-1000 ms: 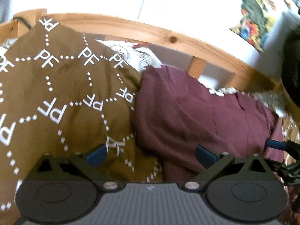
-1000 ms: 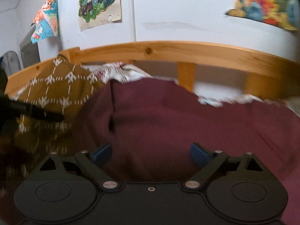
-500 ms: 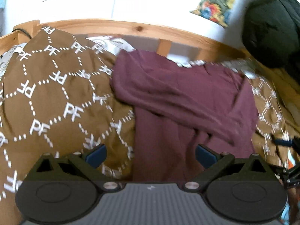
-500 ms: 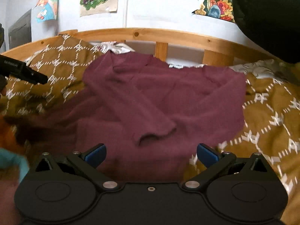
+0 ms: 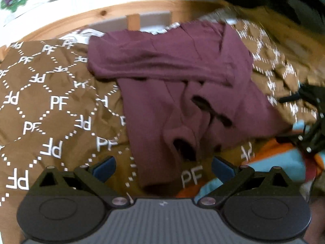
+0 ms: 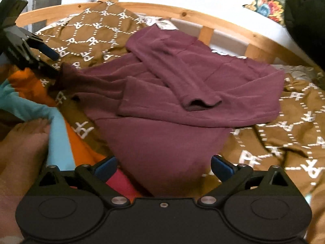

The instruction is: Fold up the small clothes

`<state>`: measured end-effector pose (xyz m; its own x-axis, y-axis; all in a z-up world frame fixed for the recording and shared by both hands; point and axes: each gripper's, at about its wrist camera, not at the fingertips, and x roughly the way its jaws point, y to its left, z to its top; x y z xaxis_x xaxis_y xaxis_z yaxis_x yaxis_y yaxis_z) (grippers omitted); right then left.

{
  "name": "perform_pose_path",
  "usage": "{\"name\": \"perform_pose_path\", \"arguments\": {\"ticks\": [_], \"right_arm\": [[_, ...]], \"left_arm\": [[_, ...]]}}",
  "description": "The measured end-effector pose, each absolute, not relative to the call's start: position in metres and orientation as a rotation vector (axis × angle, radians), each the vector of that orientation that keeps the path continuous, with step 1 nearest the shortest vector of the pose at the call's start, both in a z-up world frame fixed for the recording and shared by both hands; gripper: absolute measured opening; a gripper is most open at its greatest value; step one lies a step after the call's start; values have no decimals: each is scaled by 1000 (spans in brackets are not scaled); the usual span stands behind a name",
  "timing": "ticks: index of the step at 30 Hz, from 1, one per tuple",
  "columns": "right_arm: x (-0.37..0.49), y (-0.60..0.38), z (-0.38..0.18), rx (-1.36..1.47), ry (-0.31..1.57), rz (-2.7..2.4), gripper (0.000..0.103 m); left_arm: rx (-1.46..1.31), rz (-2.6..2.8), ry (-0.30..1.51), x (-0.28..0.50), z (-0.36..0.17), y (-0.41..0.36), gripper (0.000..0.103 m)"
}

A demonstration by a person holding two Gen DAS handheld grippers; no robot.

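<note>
A maroon long-sleeved top (image 6: pixel 182 93) is lying partly folded on the brown "PF"-patterned duvet (image 6: pixel 284 134), toward the wooden bed rail (image 6: pixel 233 34) at the far edge, with both sleeves crossing over its body. The left gripper (image 5: pixel 162 167) is hovering with its jaws spread wide and gripping nothing, just above the top's near hem. The right gripper (image 6: pixel 162 165) is likewise standing wide and empty at the hem. An orange and light-blue garment (image 6: pixel 59 130) is lying beside the top.

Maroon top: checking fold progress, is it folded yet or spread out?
Partly folded: the maroon top has both sleeves crossed over its body, hem end unfolded.
</note>
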<state>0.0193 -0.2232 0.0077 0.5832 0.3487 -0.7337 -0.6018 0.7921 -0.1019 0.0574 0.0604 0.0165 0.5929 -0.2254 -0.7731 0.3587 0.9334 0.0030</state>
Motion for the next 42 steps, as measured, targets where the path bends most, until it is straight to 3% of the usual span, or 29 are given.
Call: {"name": "perform_pose_path", "arguments": {"ticks": [5,14,21,25,28,34,38,40,41,42], "right_arm": [[25,-200,-11,-346,808,582,90],[31,-197,-16,-327,798,517,90],[36,-206,-16,-282,814,485,90],[35,-205,-16,-283,814,481,90],[35,-206,-16,-279,816,479,91],[35,-207,-16,-276,819,478,91],[35,-207,-18,-277,819,476,92],[34,-206,-18,-288,812,475,93],[33,-206,-18,-296,806,475,93],[33,-205,-18,-303,802,479,94]], "left_arm": [[350,-287,892,62,-6,39,102],[358,-247,857,69,-12,30,103],[515,-263,749,55,-7,14,83],[546,-283,734,52,-5,10,77],[513,-276,749,55,-3,15,76],[322,-188,806,70,4,35,65],[252,-162,840,78,-1,33,50],[309,-164,817,74,-2,25,25],[349,-164,794,72,0,21,7],[375,-163,762,70,5,19,7]]}}
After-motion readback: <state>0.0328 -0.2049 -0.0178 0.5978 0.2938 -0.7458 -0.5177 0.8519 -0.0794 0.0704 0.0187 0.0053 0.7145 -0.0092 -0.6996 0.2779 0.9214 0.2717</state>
